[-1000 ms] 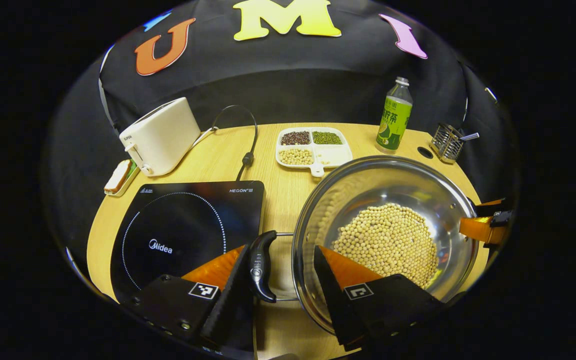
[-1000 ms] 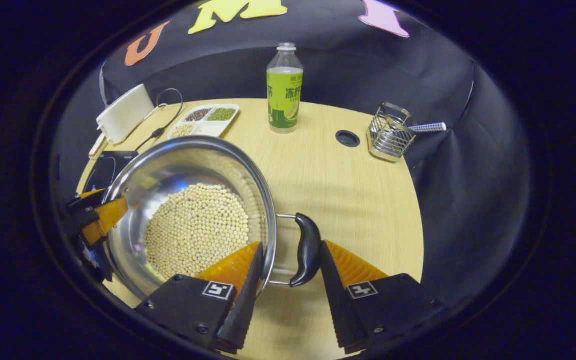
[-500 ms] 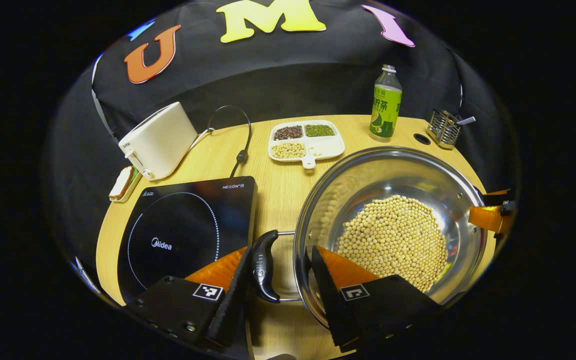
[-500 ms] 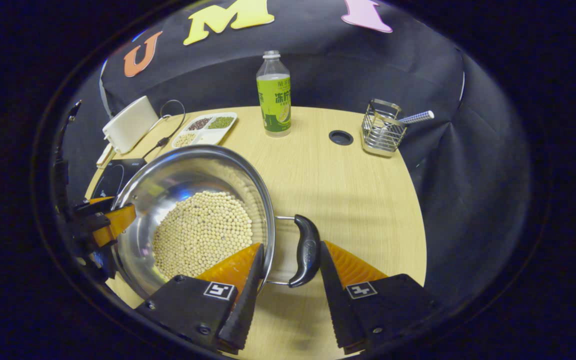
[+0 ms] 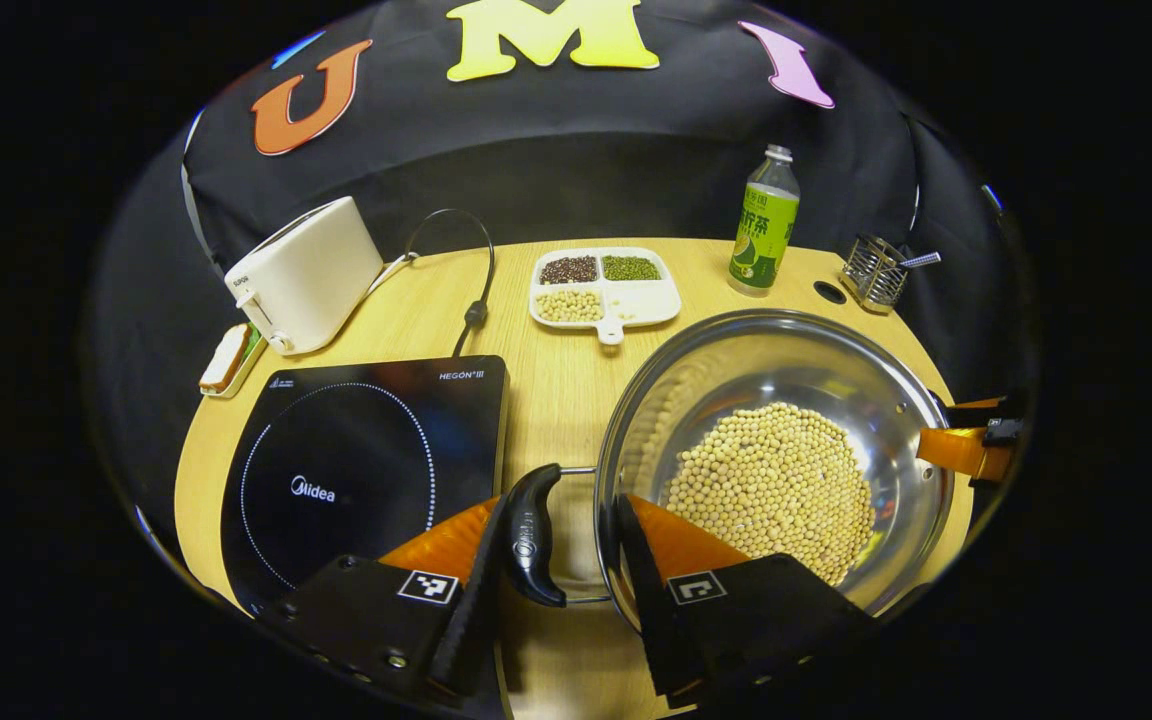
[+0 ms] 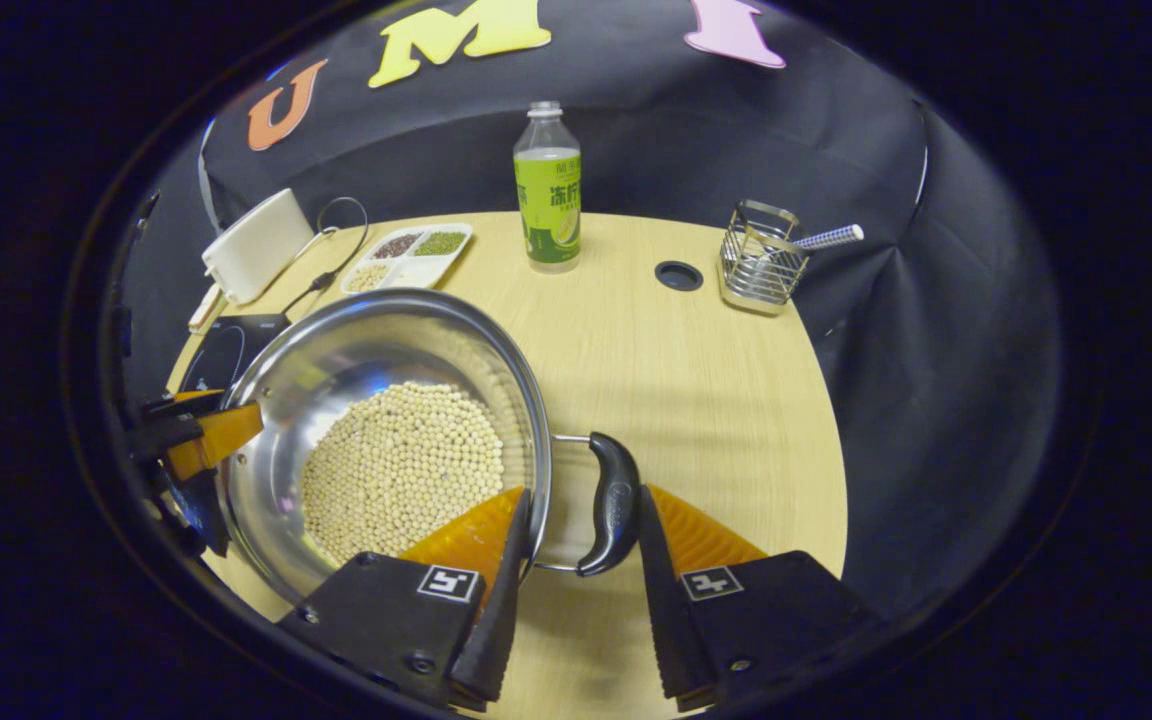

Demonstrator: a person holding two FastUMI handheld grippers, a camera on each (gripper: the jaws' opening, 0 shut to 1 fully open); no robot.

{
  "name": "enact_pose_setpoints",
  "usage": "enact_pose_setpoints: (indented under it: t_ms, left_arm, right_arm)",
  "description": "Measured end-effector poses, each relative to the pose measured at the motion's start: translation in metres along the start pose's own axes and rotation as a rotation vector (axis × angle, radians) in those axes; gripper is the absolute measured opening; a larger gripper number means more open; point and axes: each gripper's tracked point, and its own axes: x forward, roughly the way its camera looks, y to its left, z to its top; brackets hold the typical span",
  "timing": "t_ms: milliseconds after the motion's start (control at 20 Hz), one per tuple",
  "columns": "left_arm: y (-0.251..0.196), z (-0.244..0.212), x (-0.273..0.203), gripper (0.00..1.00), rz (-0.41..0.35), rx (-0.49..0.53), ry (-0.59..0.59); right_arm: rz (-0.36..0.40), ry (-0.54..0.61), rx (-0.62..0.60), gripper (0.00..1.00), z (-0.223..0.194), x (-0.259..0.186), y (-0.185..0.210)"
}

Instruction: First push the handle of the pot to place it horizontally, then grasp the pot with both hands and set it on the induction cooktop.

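- Down at the fingers of the left gripper (image 5: pixel 561 505): one finger sits against the outside of the pot's left handle (image 5: pixel 533 535), the other is inside the rim on the wall, so they're clamped across handle and wall together.
- Same deal with the right gripper (image 6: pixel 582 492), mirrored, pinching the right handle (image 6: pixel 616 500) and the wall.
- Both handles lie flat and sideways, so I'd say the pushing step is done.
- What changed over the last second: each pair of fingers closed in a touch, and the background slid around while the pot (image 5: pixel 786 370) stayed put between them. To me that means it's being carried, though I can't tell if the base is clear of the tabletop (image 5: pixel 556 390).
- The pot, with its layer of soybeans (image 5: pixel 776 480), is just right of the induction cooktop (image 5: pixel 356 460), not over it yet.
- Pose: both grippers come in low from the near side, pointing forward, one on each flank, roughly level. Next is a sideways shift left, kept even so the beans don't slosh.
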Motion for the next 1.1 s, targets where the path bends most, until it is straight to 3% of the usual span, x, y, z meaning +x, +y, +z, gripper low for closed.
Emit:
enact_pose_setpoints:
  t_ms: [50,550,600,650,800,850,900,1100]
  left_arm:
    - [0.002,0.001,-0.002,0.61,0.001,0.007,0.001]
    - [0.049,0.019,-0.031,0.61,0.016,0.01,-0.034]
    - [0.057,0.021,-0.034,0.51,0.016,0.011,-0.038]
    - [0.065,0.022,-0.038,0.61,0.018,0.011,-0.042]
    - [0.094,0.025,-0.046,0.61,0.03,0.017,-0.046]
    - [0.104,0.027,-0.05,0.72,0.034,0.02,-0.047]
    - [0.114,0.028,-0.052,0.61,0.039,0.025,-0.05]
    - [0.159,0.025,-0.059,0.61,0.059,0.026,-0.046]
  right_arm:
    - [-0.001,0.001,0.001,0.57,-0.001,-0.002,0.001]
    - [-0.001,-0.049,-0.006,0.58,0.021,-0.035,0.049]
    - [0.002,-0.054,-0.005,0.57,0.023,-0.039,0.057]
    - [0.006,-0.058,-0.007,0.57,0.025,-0.042,0.066]
    - [0.015,-0.064,-0.003,0.57,0.03,-0.049,0.095]
    - [0.019,-0.065,0.002,0.57,0.03,-0.051,0.105]
    - [0.024,-0.065,0.007,0.57,0.031,-0.052,0.116]
    - [0.044,-0.065,0.006,0.57,0.034,-0.053,0.162]
